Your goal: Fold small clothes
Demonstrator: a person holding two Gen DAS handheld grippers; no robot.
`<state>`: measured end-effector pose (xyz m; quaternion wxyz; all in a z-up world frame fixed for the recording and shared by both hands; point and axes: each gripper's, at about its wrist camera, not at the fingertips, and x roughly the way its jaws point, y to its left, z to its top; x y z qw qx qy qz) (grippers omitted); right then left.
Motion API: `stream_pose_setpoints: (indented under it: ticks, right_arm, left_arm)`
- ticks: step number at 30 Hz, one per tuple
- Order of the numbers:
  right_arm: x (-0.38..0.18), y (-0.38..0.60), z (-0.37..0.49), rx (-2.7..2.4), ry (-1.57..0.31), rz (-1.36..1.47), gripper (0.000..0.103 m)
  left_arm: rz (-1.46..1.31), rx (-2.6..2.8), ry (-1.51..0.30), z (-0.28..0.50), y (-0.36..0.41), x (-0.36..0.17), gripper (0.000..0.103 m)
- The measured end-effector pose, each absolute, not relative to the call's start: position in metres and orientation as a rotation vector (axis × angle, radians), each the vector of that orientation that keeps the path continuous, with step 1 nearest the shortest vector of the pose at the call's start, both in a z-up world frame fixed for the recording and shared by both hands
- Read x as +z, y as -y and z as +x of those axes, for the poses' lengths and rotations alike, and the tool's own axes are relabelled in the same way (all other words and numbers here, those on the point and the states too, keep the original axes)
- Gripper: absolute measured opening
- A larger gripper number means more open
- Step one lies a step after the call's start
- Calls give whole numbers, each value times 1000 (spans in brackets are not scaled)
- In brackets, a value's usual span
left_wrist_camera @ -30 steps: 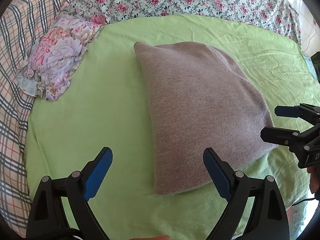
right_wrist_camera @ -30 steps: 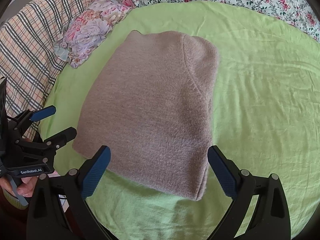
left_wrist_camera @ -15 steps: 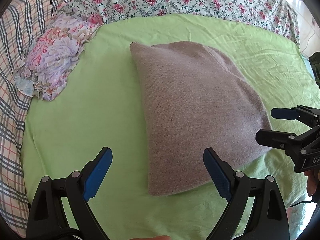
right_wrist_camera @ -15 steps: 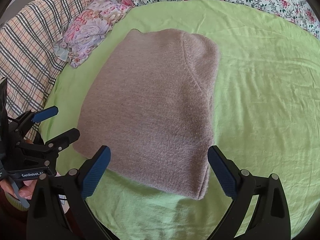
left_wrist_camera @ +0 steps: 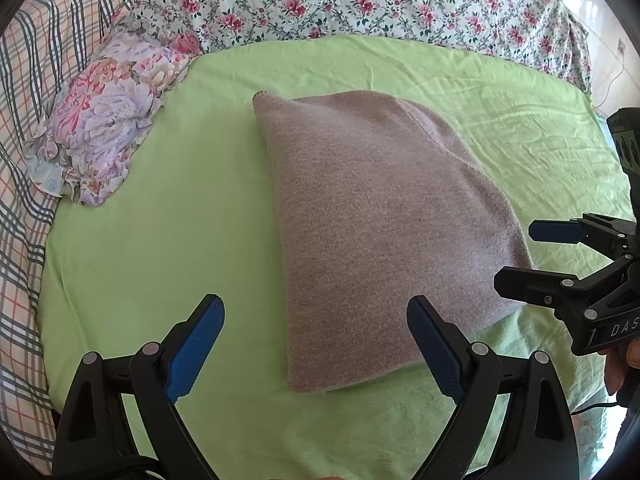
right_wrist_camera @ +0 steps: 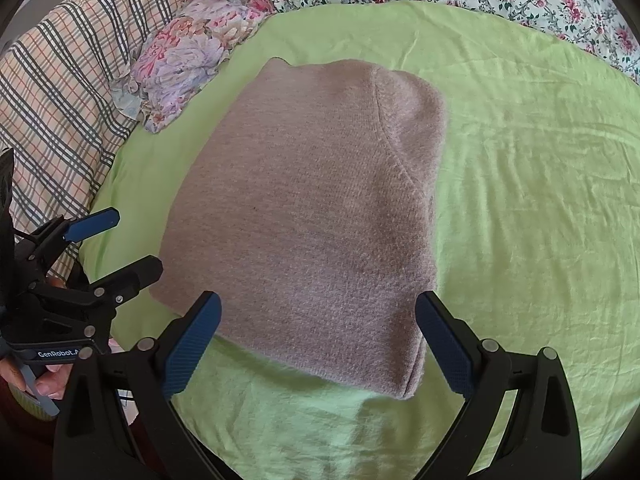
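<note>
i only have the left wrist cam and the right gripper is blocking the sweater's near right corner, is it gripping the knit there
Observer: No. In the right wrist view the right gripper has its jaws wide open with nothing pinched between them. The folded sweater lies below.
Operator: ok and how's that hidden corner sitting
Observer: It rests on the green sheet, and the thick edge of the fold shows along the near side.
</note>
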<state>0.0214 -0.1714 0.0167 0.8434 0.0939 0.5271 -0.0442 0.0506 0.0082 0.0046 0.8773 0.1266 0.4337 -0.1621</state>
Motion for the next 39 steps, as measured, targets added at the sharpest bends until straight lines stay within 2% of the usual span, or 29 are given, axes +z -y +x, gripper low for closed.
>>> stream_pose_setpoints:
  ticks: [39]
  right_arm:
    - [24,175,22,-81,-1102,197,98]
  left_arm:
    - [268,-340,-897,53,-8,8,93]
